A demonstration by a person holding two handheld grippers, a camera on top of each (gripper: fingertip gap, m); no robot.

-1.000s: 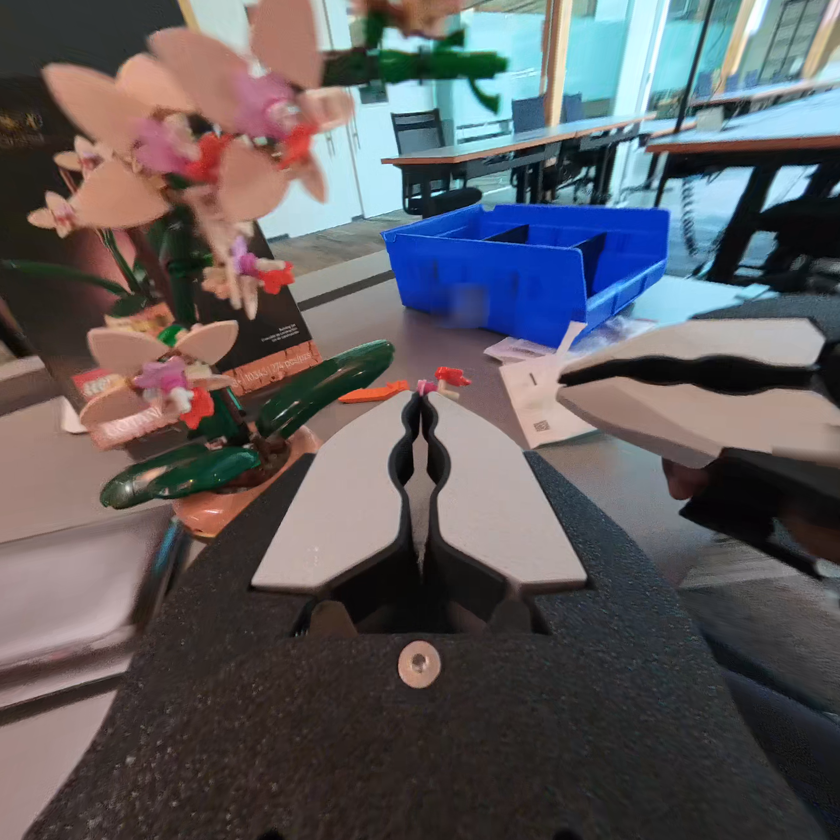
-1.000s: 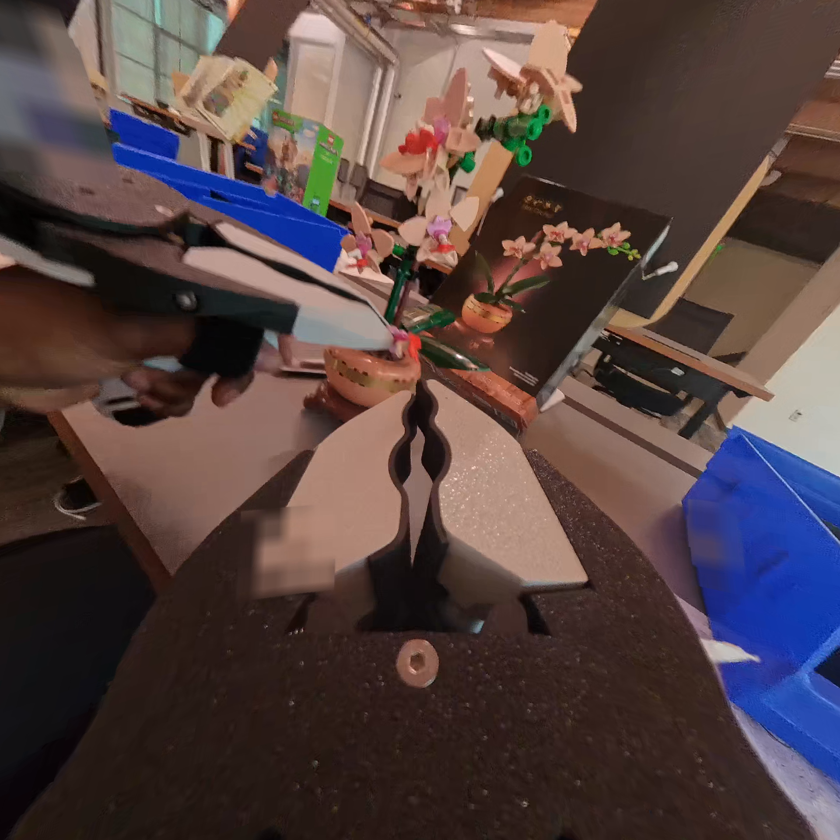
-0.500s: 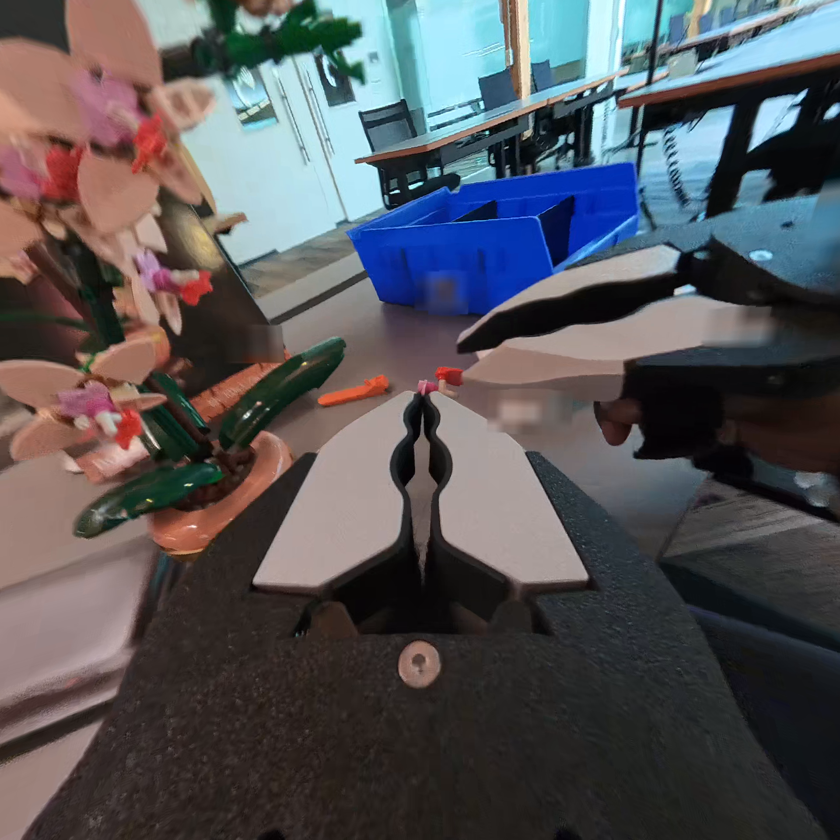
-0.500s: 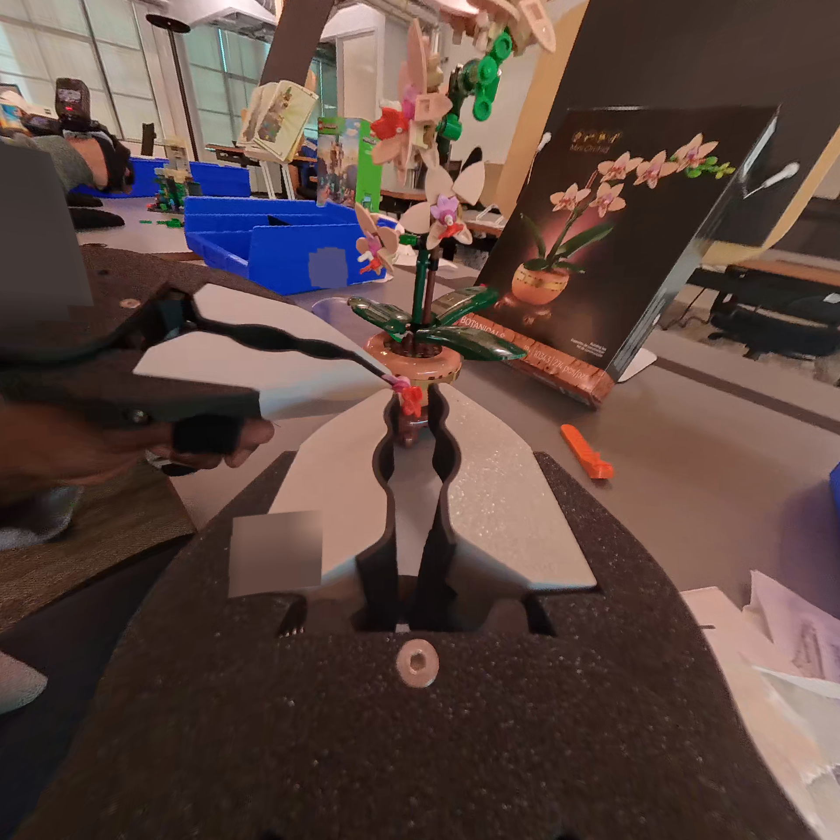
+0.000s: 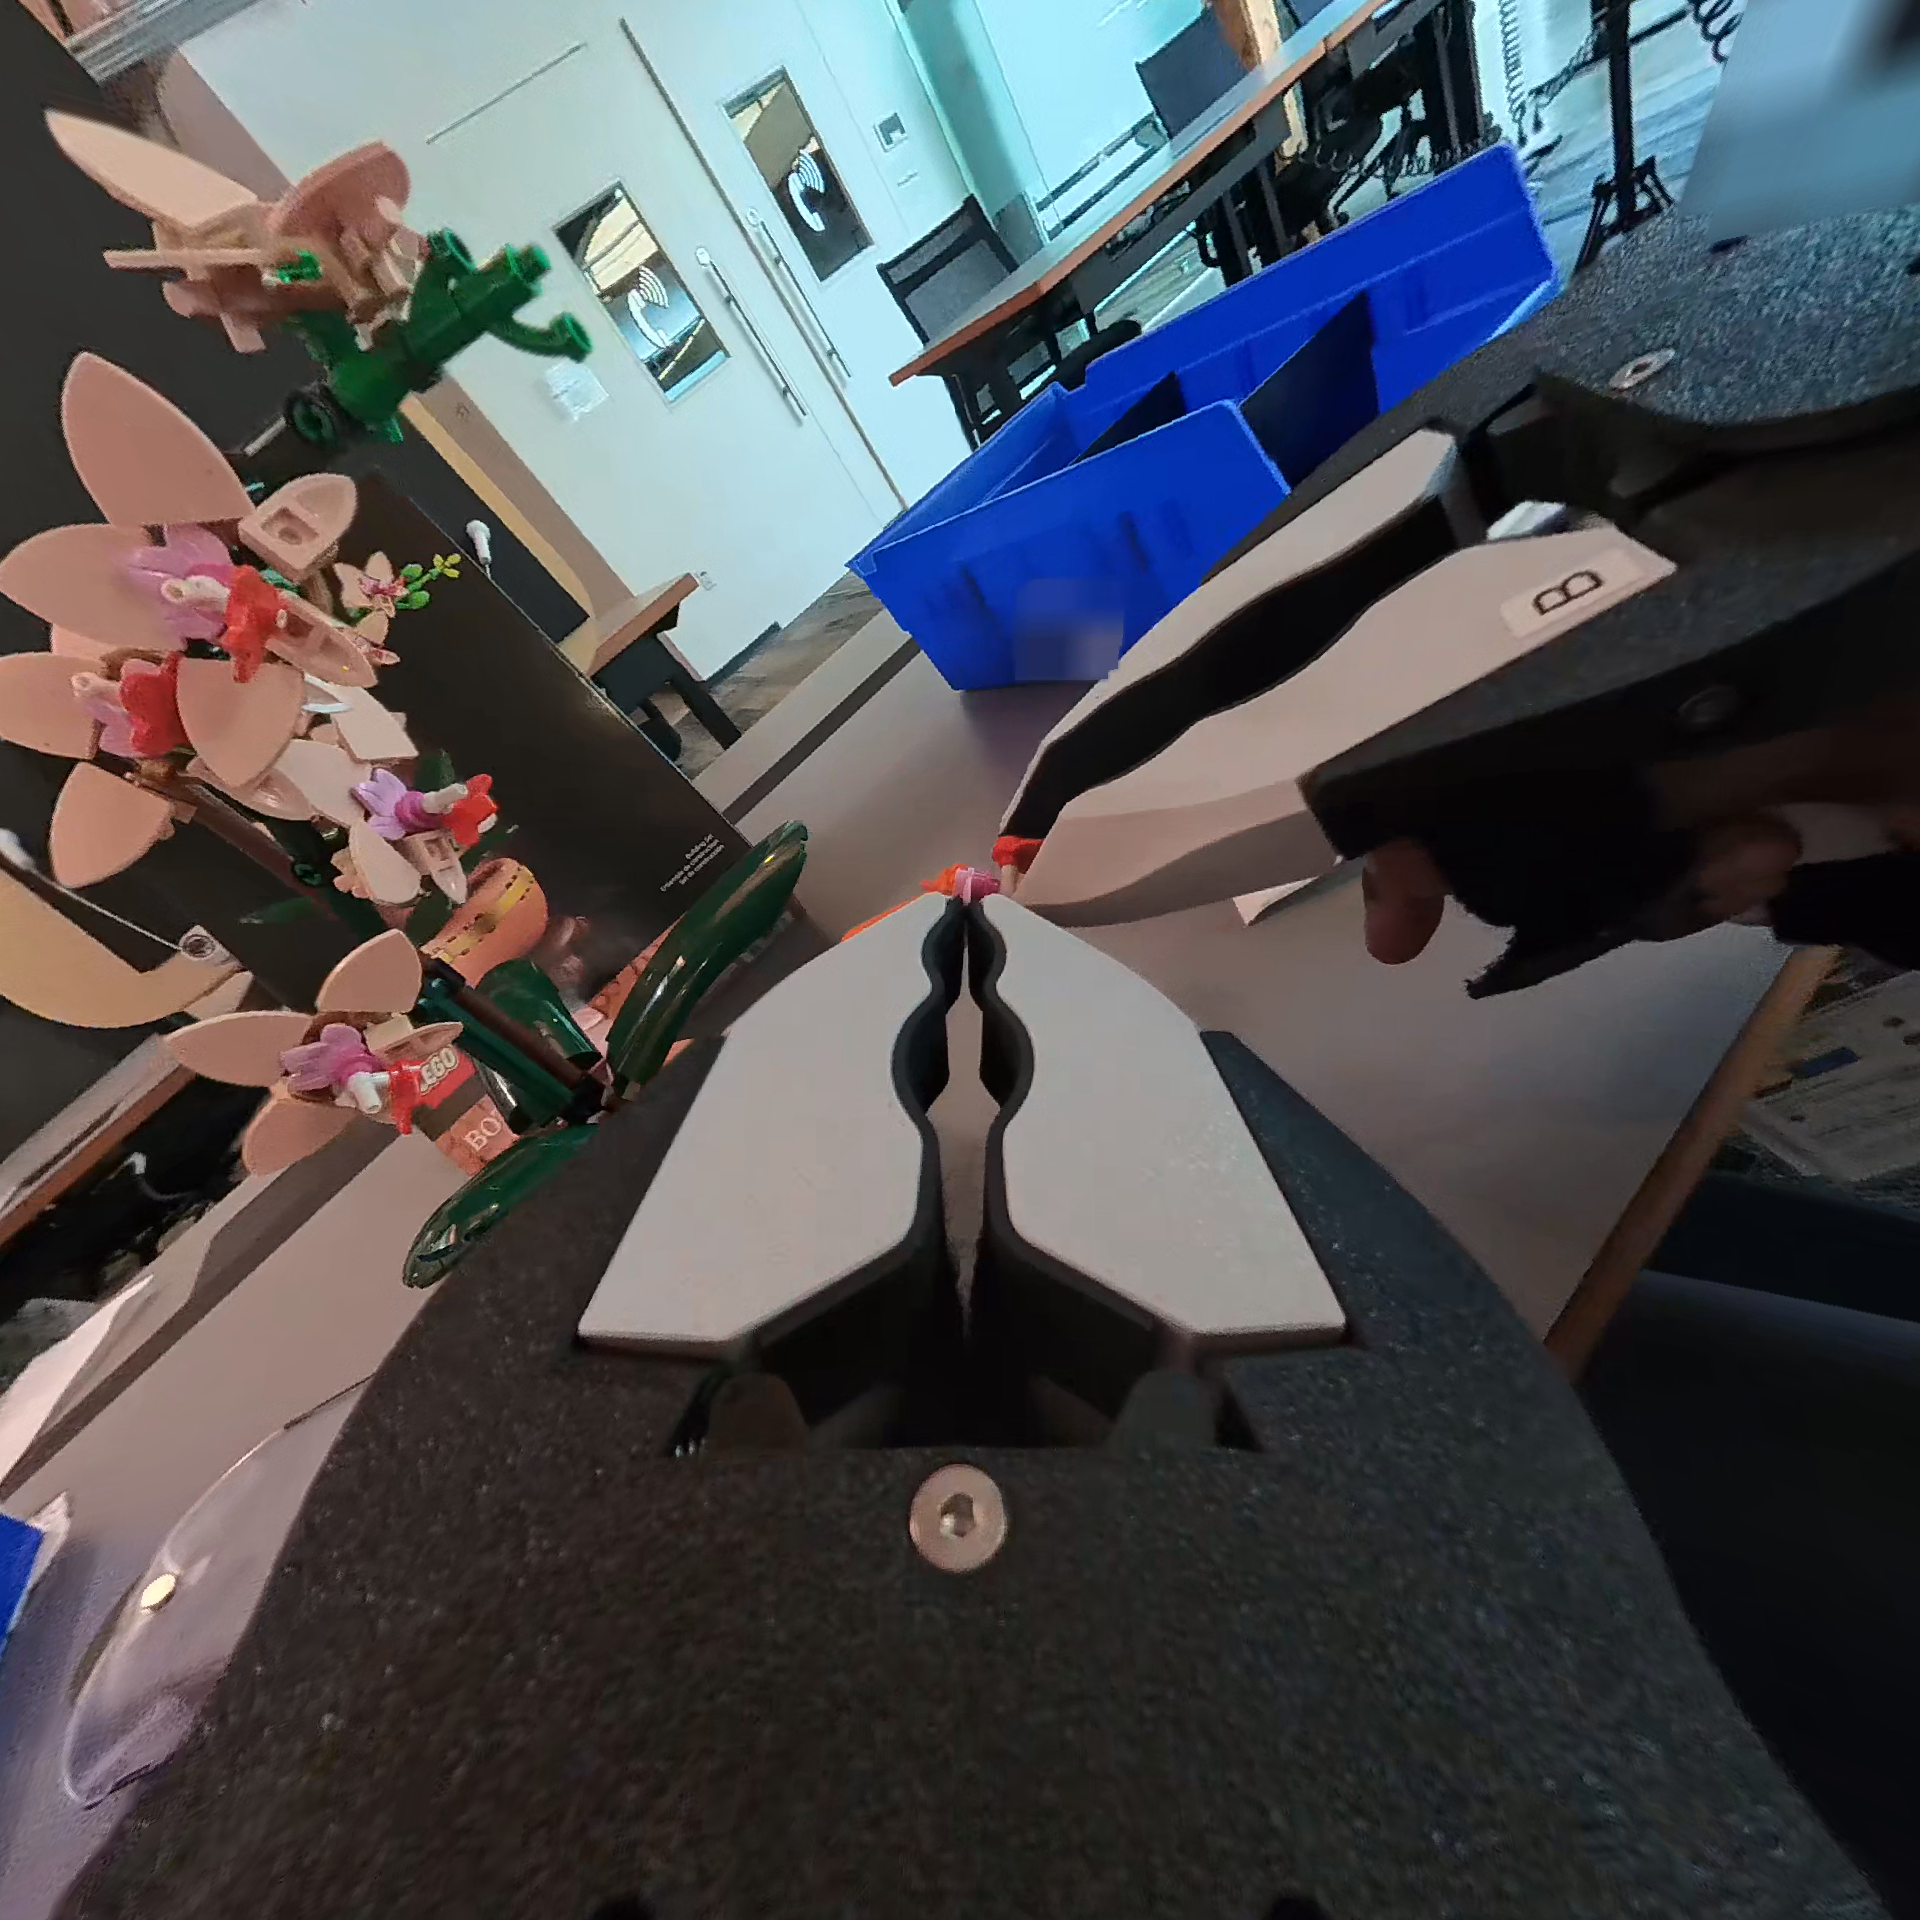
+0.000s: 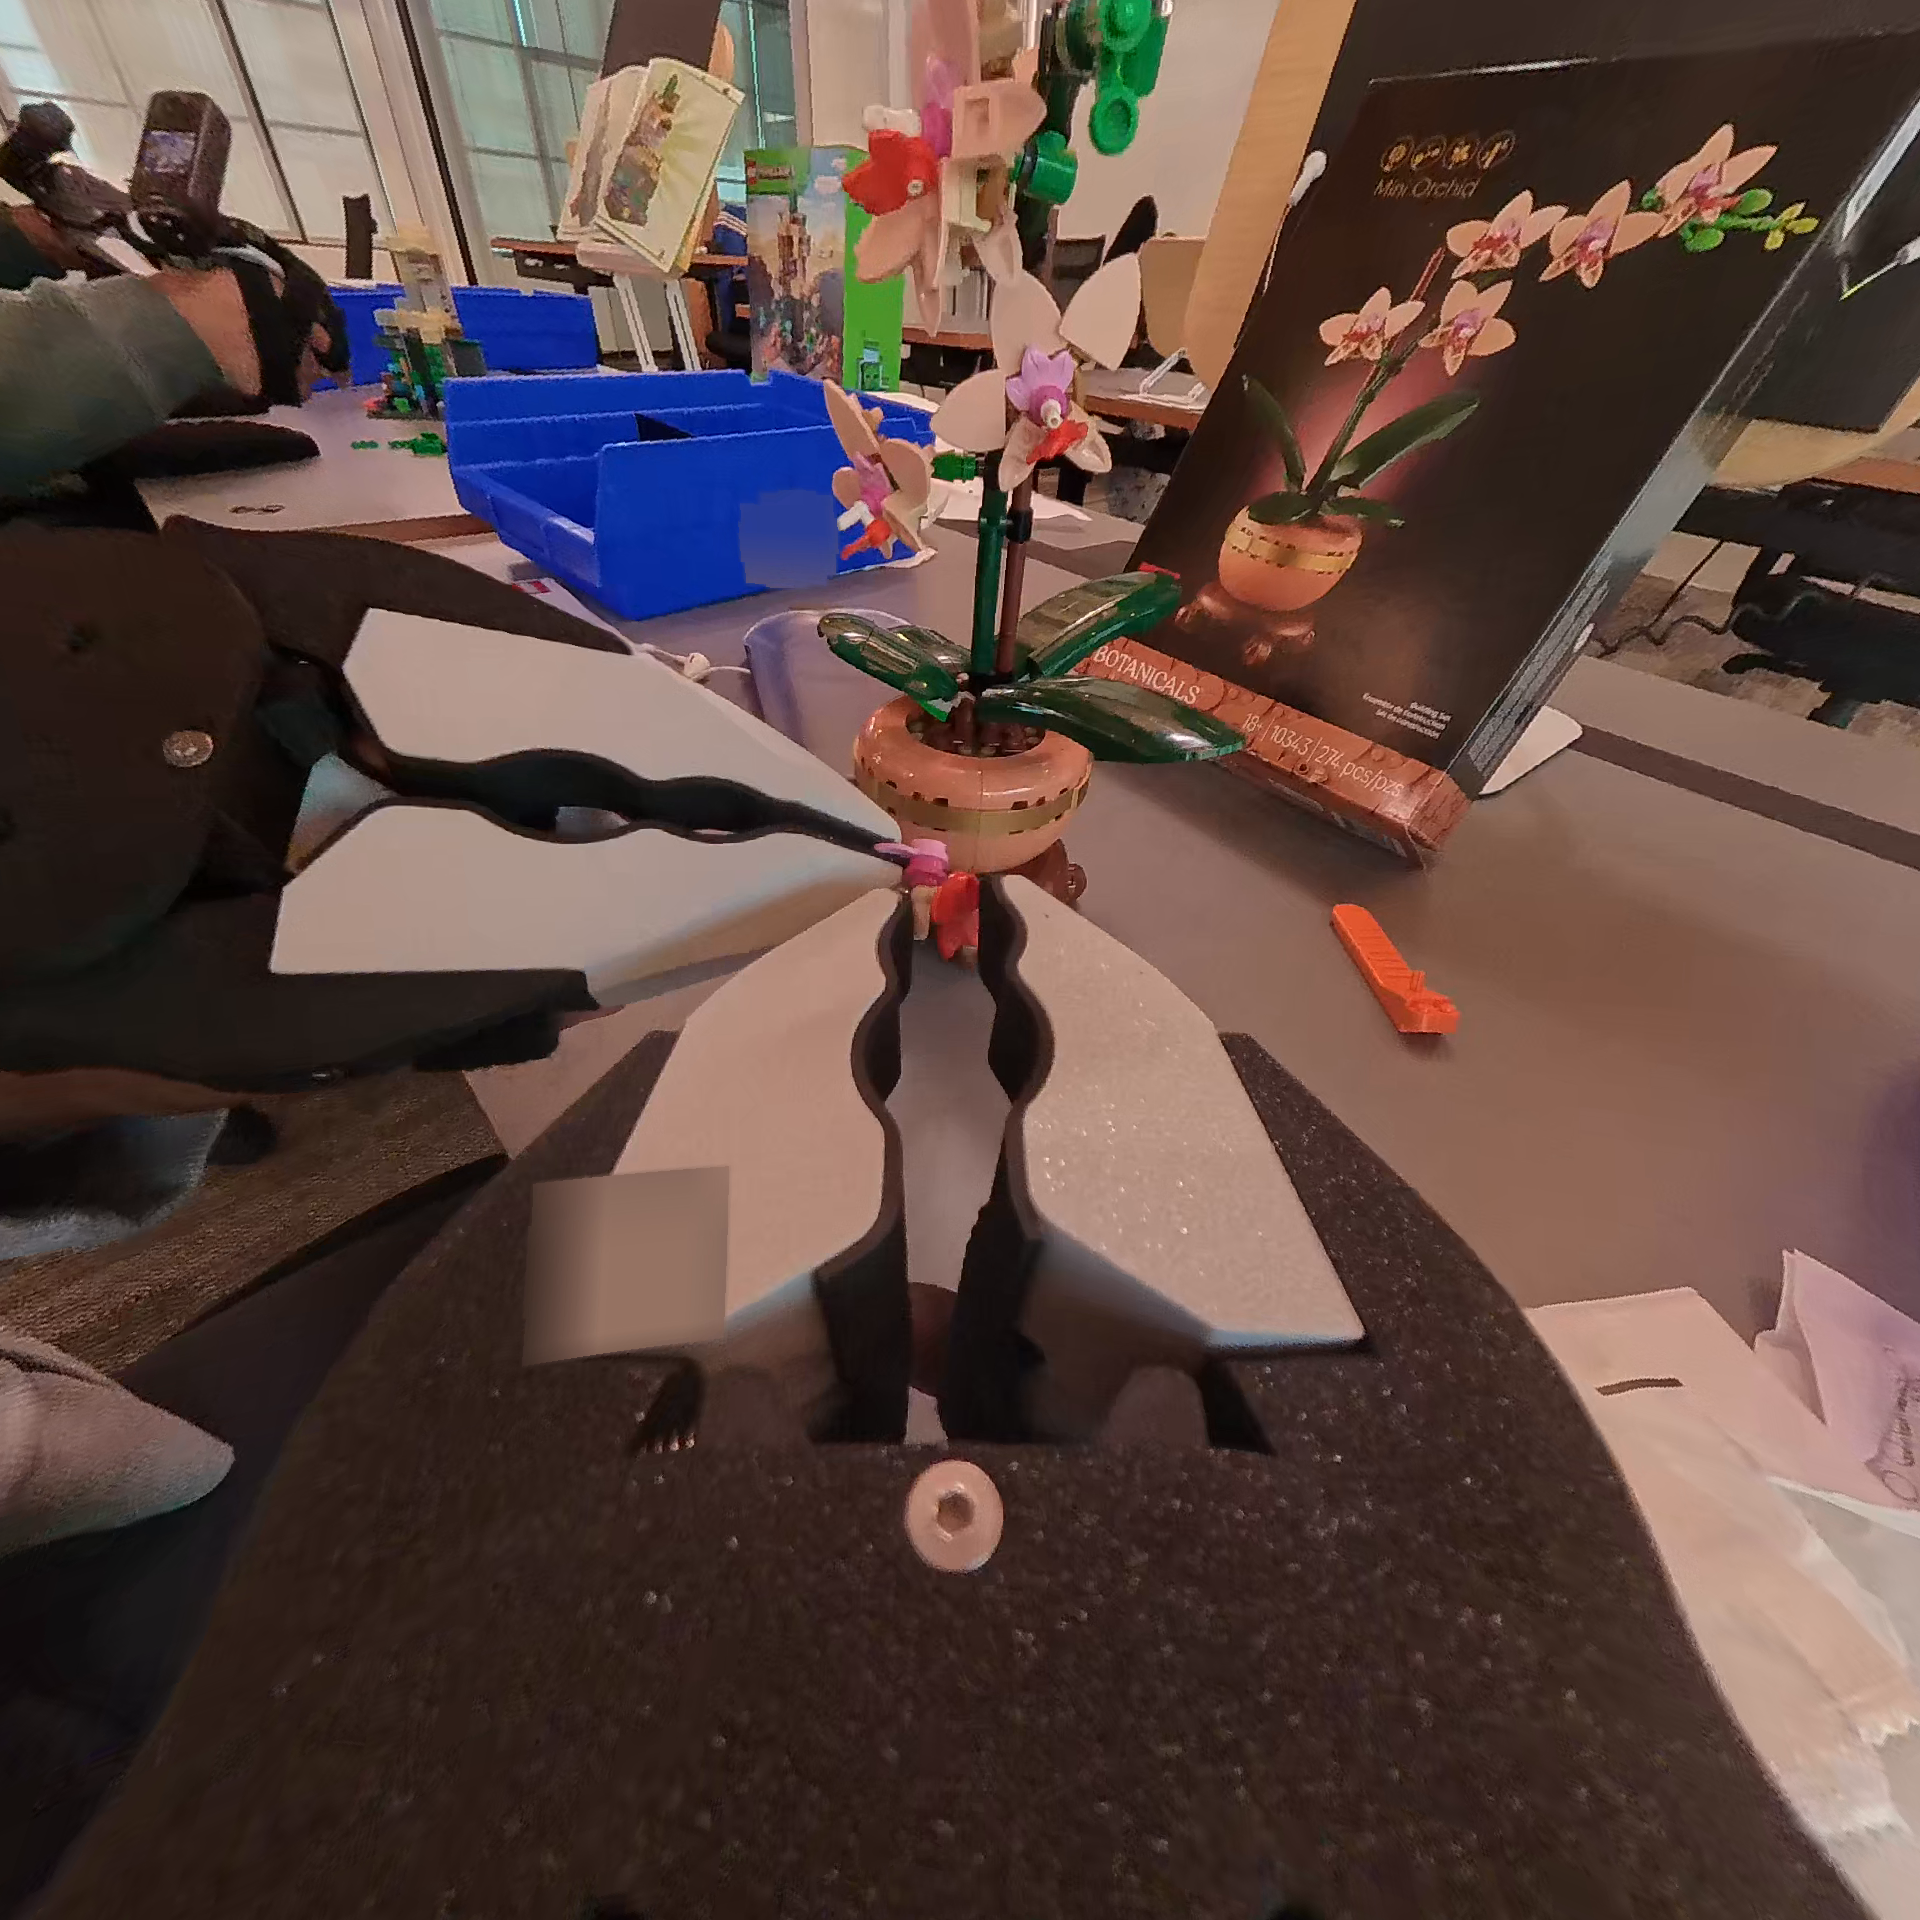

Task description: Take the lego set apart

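Note:
A small flower centre, a pink piece (image 5: 971, 883) joined to a red piece (image 5: 1011, 852), is held between both grippers above the table. My left gripper (image 5: 968, 906) is shut on the pink piece (image 6: 920, 857). My right gripper (image 6: 945, 899) is shut on the red piece (image 6: 956, 909), its jaws a little apart around it. In the left wrist view the right gripper (image 5: 1023, 857) comes in from the right; in the right wrist view the left gripper (image 6: 891, 844) comes in from the left. The lego orchid in its pot (image 6: 971, 790) stands just behind; it also shows in the left wrist view (image 5: 208, 644).
The orchid's black box (image 6: 1507, 416) stands behind the pot. A blue bin (image 5: 1091, 540) sits farther back on the table. An orange brick separator (image 6: 1392, 982) lies to the right of the pot. Paper and plastic bags (image 6: 1714, 1455) lie at the near right. Only a small space, under 4 cm, lies between the two pairs of fingers.
The right gripper came in from the right, opened from shut and took the red piece at the left gripper's tip. The left gripper kept its hold on the pink piece.

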